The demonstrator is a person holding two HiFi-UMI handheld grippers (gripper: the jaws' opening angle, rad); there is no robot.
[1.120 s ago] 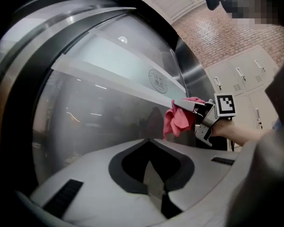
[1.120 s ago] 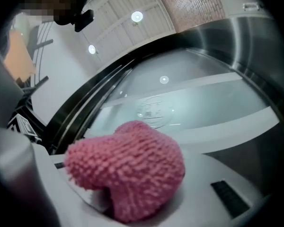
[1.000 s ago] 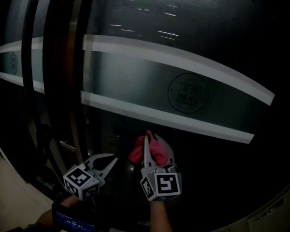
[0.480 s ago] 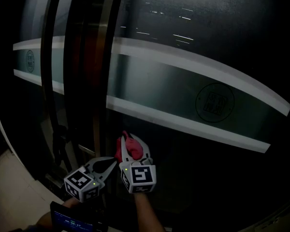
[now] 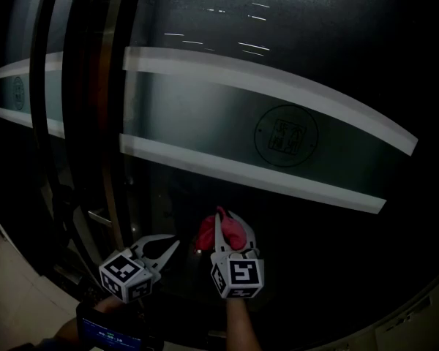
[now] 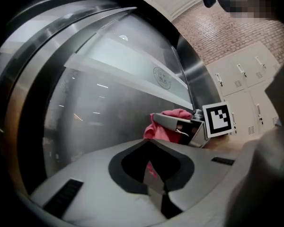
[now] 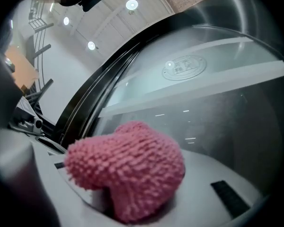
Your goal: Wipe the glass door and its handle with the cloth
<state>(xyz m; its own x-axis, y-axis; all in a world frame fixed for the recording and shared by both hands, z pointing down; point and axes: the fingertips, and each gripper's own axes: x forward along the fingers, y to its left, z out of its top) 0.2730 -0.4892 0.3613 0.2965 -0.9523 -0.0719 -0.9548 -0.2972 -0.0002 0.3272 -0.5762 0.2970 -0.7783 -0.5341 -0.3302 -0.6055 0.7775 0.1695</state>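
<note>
— Pink cloth (image 5: 207, 232), pinched tight in the right gripper (image 5: 229, 218). From the head, sits low by the dark glass door (image 5: 314, 72).
— And the left gripper (image 5: 174, 244)?
— Just beside, on the left. From its own camera: jaws pressed together, holding nothing.
— From the right one?
— Fluffy pink lump squeezed between both jaws, glass close behind.

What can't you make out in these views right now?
Whether cloth touches glass door: head view too dark; right gripper view, cloth itself hides it.
Tips of right tongs: buried in cloth, right gripper view.
Lettering in round emblem: too small everywhere.
Which dark bar is the handle: head view too dark.
</note>
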